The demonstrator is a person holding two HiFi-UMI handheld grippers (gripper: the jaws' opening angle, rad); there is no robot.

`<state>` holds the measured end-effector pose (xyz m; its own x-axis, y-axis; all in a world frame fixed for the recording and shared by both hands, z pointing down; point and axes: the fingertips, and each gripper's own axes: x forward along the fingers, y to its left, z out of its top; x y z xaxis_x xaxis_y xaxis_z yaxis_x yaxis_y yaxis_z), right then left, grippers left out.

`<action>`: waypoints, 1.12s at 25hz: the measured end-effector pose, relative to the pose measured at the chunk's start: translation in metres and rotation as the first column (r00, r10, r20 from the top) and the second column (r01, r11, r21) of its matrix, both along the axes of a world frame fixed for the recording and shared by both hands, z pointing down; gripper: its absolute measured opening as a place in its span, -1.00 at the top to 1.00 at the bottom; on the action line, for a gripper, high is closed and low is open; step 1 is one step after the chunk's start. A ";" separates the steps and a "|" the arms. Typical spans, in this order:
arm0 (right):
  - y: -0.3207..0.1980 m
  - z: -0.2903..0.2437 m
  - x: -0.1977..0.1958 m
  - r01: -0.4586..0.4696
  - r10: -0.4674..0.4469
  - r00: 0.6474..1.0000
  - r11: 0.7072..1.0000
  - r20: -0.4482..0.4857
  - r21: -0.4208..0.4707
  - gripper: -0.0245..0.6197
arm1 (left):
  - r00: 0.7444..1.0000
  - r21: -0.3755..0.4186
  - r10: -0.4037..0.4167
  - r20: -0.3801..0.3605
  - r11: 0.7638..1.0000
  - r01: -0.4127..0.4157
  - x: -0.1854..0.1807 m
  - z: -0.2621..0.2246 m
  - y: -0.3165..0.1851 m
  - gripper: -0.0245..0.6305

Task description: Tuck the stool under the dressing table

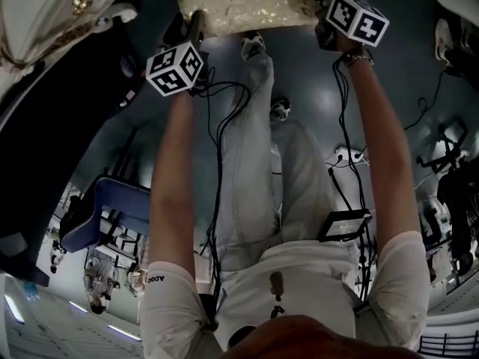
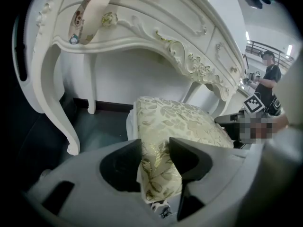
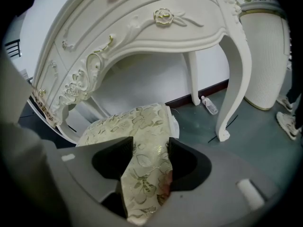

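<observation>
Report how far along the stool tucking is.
Done: the left gripper and the right gripper are each clamped on a near corner of the stool cushion. In hand: the stool faces the opening between the legs of the dressing table. Left: push it in, since the cushion's near end sits out in front of the arch.
</observation>
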<state>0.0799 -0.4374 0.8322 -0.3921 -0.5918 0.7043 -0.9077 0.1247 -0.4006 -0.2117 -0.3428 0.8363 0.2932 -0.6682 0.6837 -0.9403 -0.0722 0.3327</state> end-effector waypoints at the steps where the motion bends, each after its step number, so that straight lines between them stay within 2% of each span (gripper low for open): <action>1: -0.005 0.000 -0.002 -0.003 0.003 1.000 1.000 0.002 0.003 0.17 | 1.000 0.005 -0.003 0.002 1.000 0.003 -0.002 0.000 -0.005 0.34; 6: -0.024 0.005 -0.010 -0.006 0.006 1.000 1.000 0.004 0.013 0.17 | 1.000 0.013 -0.021 0.012 1.000 0.021 -0.011 0.003 -0.026 0.34; 11: -0.027 -0.003 -0.006 -0.007 0.006 1.000 0.999 0.022 0.036 0.23 | 0.999 0.021 -0.048 -0.014 0.999 0.048 -0.011 -0.003 -0.026 0.34; 16: 0.014 -0.005 -0.002 0.021 -0.021 1.000 1.000 0.011 0.004 0.13 | 0.999 0.005 0.006 0.035 1.000 -0.006 0.000 -0.011 0.004 0.37; 21: 0.064 0.002 0.007 0.051 -0.050 0.999 0.998 0.005 -0.040 0.09 | 0.995 -0.046 0.068 0.072 0.997 -0.065 0.014 -0.003 0.049 0.36; 24: 0.087 0.011 0.005 0.082 -0.083 0.996 0.994 -0.015 -0.065 0.10 | 0.989 -0.078 0.104 0.101 0.992 -0.096 0.015 0.006 0.067 0.36; 28: 0.088 0.016 0.006 0.109 -0.112 0.991 0.992 -0.067 -0.056 0.18 | 0.988 -0.100 0.104 0.114 0.991 -0.093 0.013 0.015 0.066 0.36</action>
<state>0.0857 -0.3490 0.8486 -0.4016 -0.5094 0.7611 -0.9156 0.2065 -0.3450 -0.1984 -0.2764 0.8517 0.2672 -0.5712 0.7761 -0.9634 -0.1402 0.2285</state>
